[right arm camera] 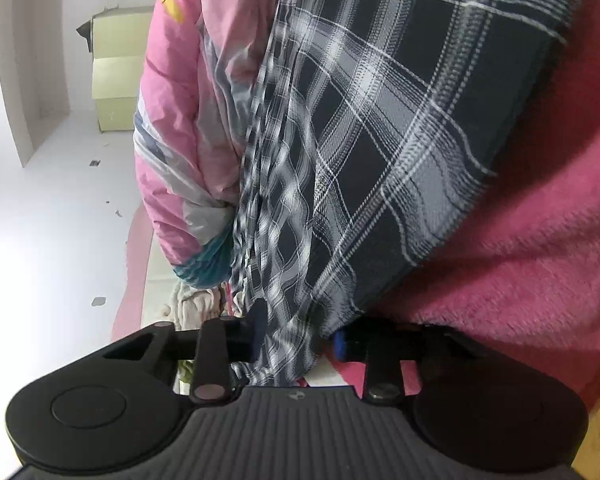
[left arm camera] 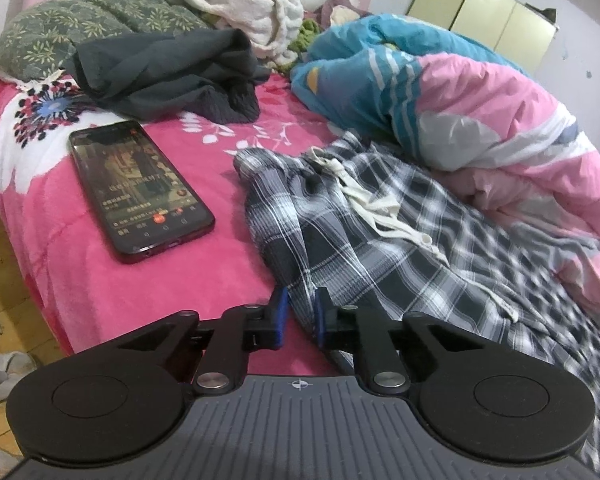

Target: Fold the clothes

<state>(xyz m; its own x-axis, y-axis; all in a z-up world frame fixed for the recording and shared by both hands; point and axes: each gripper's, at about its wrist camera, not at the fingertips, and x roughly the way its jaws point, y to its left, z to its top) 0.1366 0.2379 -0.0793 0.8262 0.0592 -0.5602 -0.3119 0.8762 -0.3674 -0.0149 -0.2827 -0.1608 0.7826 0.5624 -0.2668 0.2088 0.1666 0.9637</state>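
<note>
Black-and-white plaid shorts with a white drawstring lie rumpled on the pink blanket. My left gripper is shut on the near edge of the shorts, with a fold of plaid cloth pinched between its blue pads. In the right wrist view the picture is turned on its side, and the plaid shorts fill the middle. My right gripper is shut on a bunched strip of them. The left pad there is mostly hidden by cloth.
A phone with its screen lit lies on the blanket left of the shorts. Behind it are a dark grey garment, a floral pillow and a white towel. A pink-and-blue quilt is heaped at the right. The bed's edge drops to the floor at the left.
</note>
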